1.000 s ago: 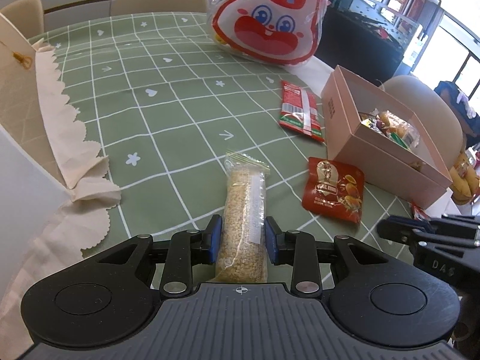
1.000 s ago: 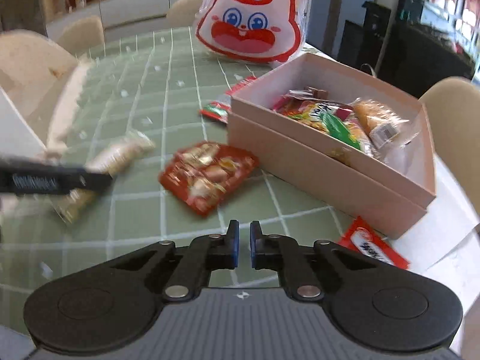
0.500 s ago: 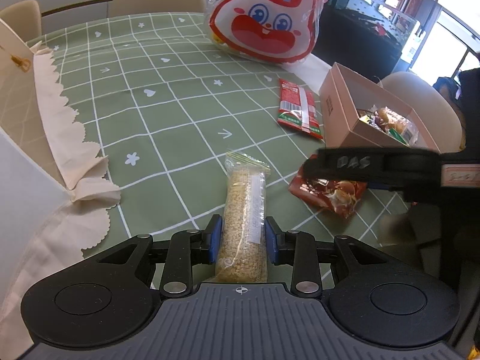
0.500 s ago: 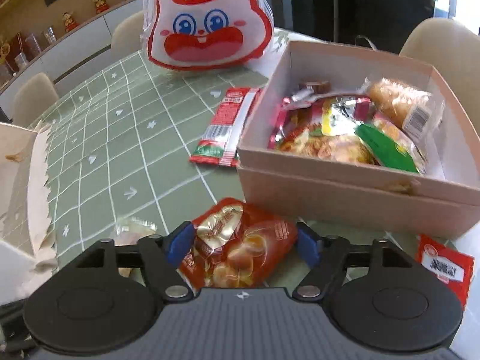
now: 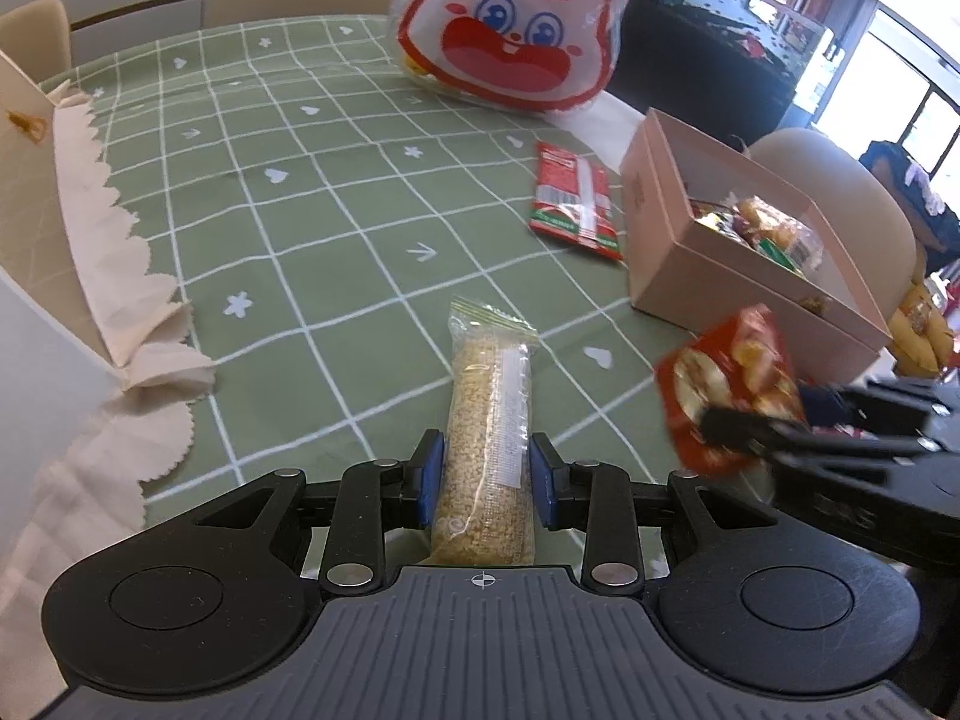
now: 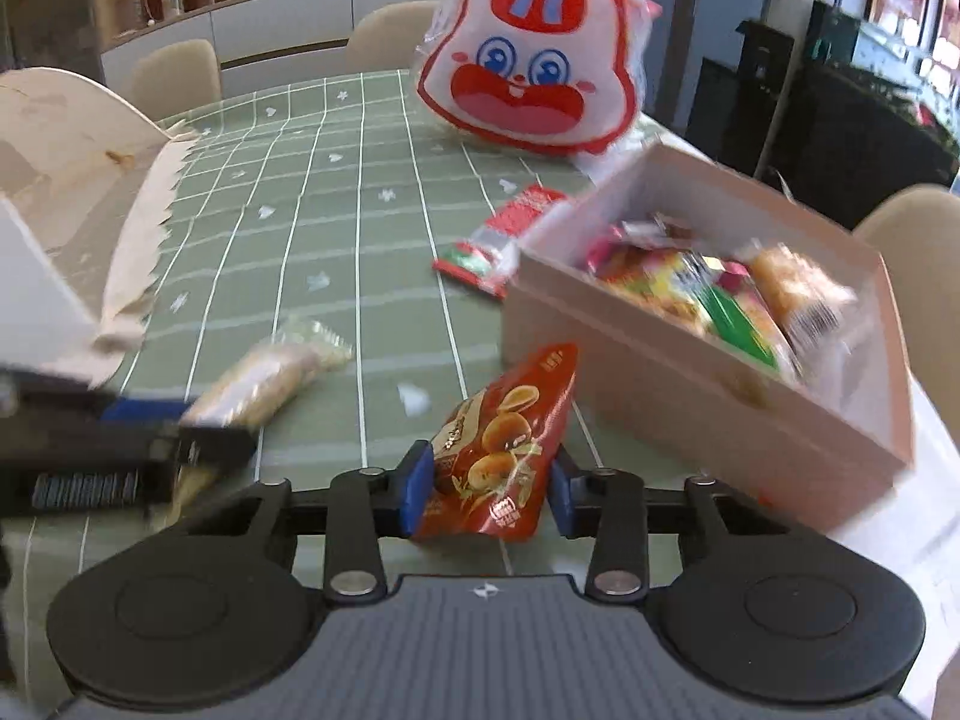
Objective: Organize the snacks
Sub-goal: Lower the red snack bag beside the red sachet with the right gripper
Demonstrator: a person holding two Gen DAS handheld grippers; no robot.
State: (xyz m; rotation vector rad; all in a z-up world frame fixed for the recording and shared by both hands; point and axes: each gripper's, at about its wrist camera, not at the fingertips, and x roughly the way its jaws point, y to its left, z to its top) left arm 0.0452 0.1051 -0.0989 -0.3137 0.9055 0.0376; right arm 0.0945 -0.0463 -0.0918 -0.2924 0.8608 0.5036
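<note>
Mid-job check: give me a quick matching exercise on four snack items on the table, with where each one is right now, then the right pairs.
Things:
1. clear grain bar
2. red snack packet
3. long red sachet
4. bunny-face bag

Places:
A. flat on the green cloth, beside the pink box
B. between the pads of the left gripper
C. at the far end of the table, propped up
D. between the closing jaws of the right gripper, lifted off the cloth

Pairs: 1-B, 2-D, 3-A, 4-C
</note>
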